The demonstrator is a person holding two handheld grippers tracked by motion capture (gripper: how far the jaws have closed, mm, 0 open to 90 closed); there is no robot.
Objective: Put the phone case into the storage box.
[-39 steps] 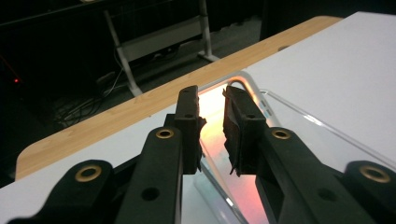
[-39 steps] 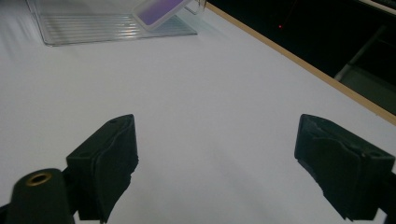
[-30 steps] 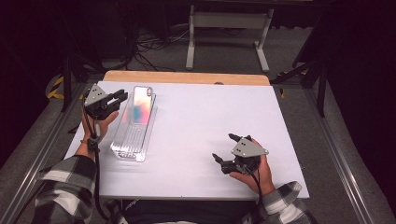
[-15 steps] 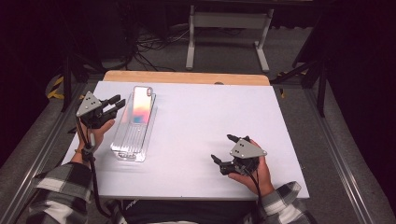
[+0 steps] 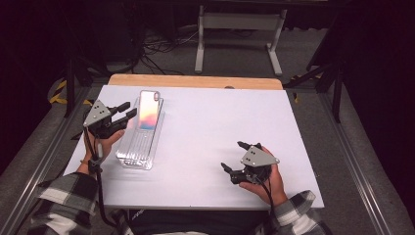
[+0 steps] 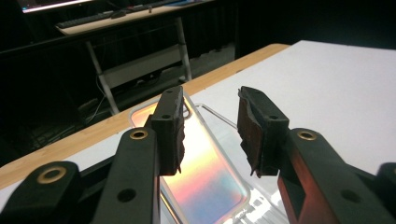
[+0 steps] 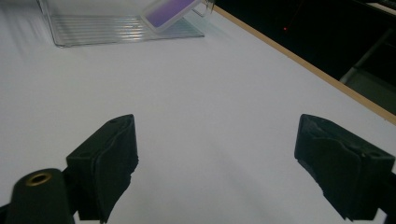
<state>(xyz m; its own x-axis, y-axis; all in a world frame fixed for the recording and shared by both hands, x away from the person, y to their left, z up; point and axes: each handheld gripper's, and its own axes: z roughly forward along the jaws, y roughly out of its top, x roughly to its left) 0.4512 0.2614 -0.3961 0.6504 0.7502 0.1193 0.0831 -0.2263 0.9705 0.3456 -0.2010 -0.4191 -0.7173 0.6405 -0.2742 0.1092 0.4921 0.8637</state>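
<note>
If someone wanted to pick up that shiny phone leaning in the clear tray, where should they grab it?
Probably by the phone's raised far end, pinching its two long edges from above. That end rests on the clear tray's far rim, so it stands free, while the lower end sits down between the tray's walls. The left gripper, jaws just opening with nothing between them, is nearest.

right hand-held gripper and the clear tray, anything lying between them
Nothing: in the high view, bare white table runs from the right hand-held gripper to the clear tray.

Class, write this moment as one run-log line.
left gripper: fingers just opening, nothing between, beside phone | phone: leaning in clear tray | right gripper: open, empty
</note>
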